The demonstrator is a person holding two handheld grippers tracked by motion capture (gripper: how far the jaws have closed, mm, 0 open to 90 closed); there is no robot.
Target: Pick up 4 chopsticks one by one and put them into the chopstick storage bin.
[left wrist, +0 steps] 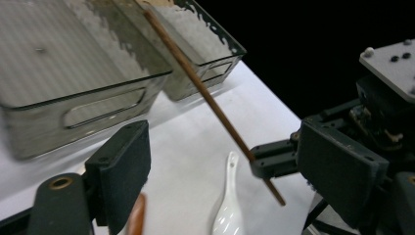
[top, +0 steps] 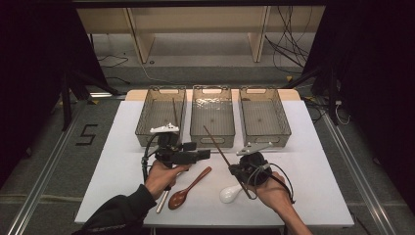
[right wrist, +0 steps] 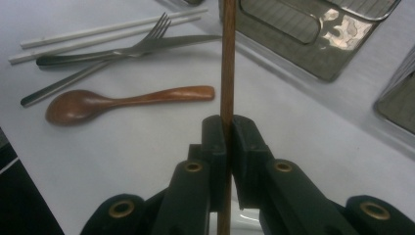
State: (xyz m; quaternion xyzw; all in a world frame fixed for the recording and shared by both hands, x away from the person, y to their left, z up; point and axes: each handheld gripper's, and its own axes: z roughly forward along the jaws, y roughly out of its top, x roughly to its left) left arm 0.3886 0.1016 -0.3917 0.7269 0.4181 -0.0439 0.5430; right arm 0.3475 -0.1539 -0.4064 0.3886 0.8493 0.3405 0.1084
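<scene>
Right gripper (right wrist: 226, 128) jaws clenched on a thin brown wooden chopstick (right wrist: 227, 58); left gripper (left wrist: 222, 169) jaws released, nothing between, over bare white counter (top: 313, 161) near the clear plastic bins (top: 212, 116).

Brown wooden chopstick (top: 217, 142): one slender, straight round stick, clamped near its lower end between closed jaws, raised off the white table (top: 313, 161), slanting up and away toward the middle clear basket (top: 212, 116), tip over its near rim.

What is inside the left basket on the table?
In the left basket, one brown chopstick lies along its right side. The left gripper covers part of the near wall; nothing else is visible inside.
</scene>
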